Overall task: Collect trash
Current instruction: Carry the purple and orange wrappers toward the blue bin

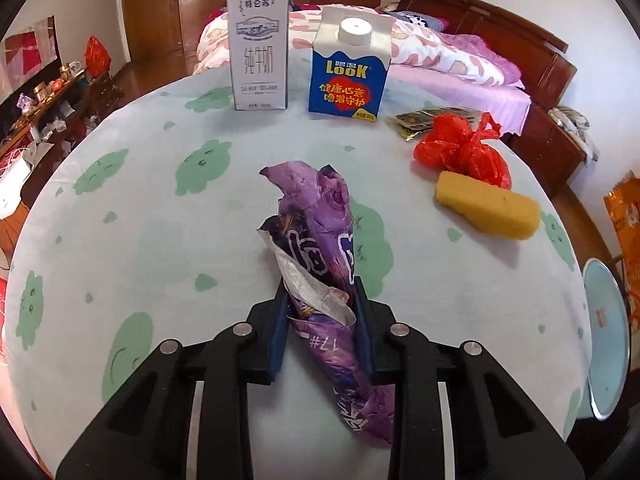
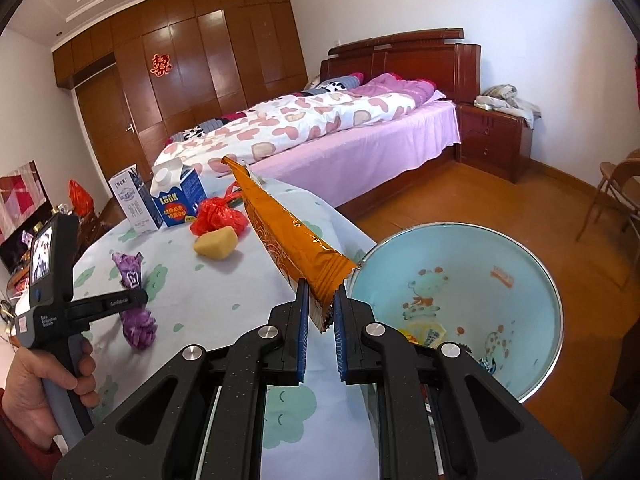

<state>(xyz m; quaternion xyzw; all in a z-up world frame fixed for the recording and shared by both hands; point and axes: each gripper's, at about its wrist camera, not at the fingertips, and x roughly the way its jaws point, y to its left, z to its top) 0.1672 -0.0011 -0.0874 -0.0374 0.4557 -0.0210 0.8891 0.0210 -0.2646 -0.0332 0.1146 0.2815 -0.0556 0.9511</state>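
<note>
Covering most of both views is a round table (image 1: 120, 208) under a pale cloth printed with green smiling blobs. Beside its right edge, off the table and lower down, sits a large light-blue enamel basin (image 2: 460, 248) with cartoon animals painted inside — the apparent collecting place. A small yellow scrap of packaging lies at its bottom, so at least one piece seems already collected; much of the basin floor is hidden behind the gripper.

Upright at the table's far side are a tall white milk carton (image 1: 259, 50) and, just beside it, a blue-and-white gable-top carton with a round white cap (image 1: 349, 68). Near the right edge lie a knotted red plastic bag (image 1: 466, 148), a yellow sponge wedge (image 1: 488, 208) touching it, and small dark-and-gold foil sachets (image 1: 416, 122) behind the bag. None of these has been picked up.

Two pieces are in hand. The right gripper (image 2: 321, 312) has its fingers pinched narrowly on the crimped end of a long orange foil wrapper (image 2: 288, 236), held aloft near the basin's rim. The left gripper (image 1: 321, 312) is closed around a crumpled purple snack wrapper (image 1: 316, 216), whose far end reaches out over the cloth; whether it touches the cloth cannot be told.

Judging by this, the job is early — two wrappers await dropping, several items remain.
</note>
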